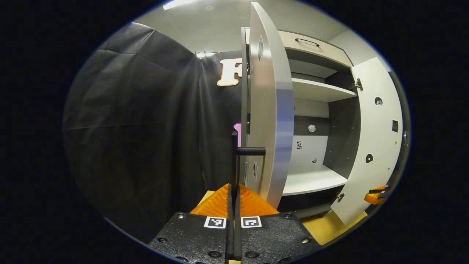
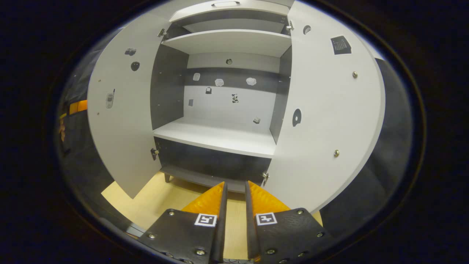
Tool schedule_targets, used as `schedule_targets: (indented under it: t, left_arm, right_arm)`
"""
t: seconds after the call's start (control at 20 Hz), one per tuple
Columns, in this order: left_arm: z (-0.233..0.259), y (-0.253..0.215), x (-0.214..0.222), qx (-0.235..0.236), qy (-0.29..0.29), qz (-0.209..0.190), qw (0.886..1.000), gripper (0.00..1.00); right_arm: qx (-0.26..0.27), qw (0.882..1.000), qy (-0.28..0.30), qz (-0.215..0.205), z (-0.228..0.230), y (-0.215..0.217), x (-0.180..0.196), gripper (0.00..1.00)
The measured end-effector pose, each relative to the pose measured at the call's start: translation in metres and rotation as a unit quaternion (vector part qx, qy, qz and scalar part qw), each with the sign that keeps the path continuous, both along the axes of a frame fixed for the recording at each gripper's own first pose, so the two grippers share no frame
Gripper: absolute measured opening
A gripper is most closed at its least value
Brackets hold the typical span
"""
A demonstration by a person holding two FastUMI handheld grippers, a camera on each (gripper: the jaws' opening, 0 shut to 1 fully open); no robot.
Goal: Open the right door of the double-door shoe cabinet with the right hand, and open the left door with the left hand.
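Inside the shoe cabinet (image 2: 220, 135), bare shelves (image 2: 227, 42).

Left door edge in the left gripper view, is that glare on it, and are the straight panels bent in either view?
Left gripper view: a bright sheen runs down the left door edge, which bows with the fisheye. Right gripper view: even light, sharp focus; the right door bulges outward.

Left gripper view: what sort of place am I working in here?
Most likely a staged recording booth, not a lived-in home. A black cloth wall hangs beside the shoe cabinet, whose shelves are bare, and small stickers dot its back panel and the insides of both open doors.
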State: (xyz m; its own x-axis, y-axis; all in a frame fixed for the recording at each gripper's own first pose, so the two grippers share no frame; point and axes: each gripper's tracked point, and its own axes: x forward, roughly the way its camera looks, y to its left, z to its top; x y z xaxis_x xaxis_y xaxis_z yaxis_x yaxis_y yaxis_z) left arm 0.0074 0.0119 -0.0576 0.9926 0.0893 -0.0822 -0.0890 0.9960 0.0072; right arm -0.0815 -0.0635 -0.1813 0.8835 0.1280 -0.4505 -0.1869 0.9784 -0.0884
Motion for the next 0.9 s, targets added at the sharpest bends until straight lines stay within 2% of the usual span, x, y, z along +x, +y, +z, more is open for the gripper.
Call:
schedule_targets:
  t: [0.3, 0.6, 0.7, 0.75, 0.8, 0.9]
  left_arm:
    - [-0.001, 0.001, 0.000, -0.002, 0.000, -0.017, 1.000, 0.00]
    - [-0.001, 0.001, -0.002, -0.003, -0.004, -0.027, 1.000, 0.04]
    - [0.000, 0.008, -0.003, -0.005, -0.006, -0.021, 1.000, 0.06]
    - [-0.001, 0.009, -0.005, -0.010, -0.004, -0.019, 1.000, 0.18]
    - [-0.002, 0.006, -0.005, -0.011, 0.000, -0.017, 1.000, 0.22]
    - [0.002, 0.009, -0.012, -0.004, -0.003, -0.004, 1.000, 0.24]
  right_arm:
    - [0.002, 1.000, 0.000, 0.003, -0.001, 0.005, -0.001, 0.25]
    - [0.006, 1.000, -0.001, -0.001, -0.001, 0.002, -0.002, 0.25]
    - [0.005, 1.000, -0.002, -0.002, -0.001, 0.000, -0.003, 0.25]
    - [0.006, 1.000, -0.002, -0.003, 0.000, -0.001, -0.003, 0.25]
    - [0.006, 1.000, -0.003, -0.003, 0.000, -0.002, -0.003, 0.25]
    - [0.004, 1.000, -0.005, -0.006, 0.002, -0.005, -0.003, 0.25]
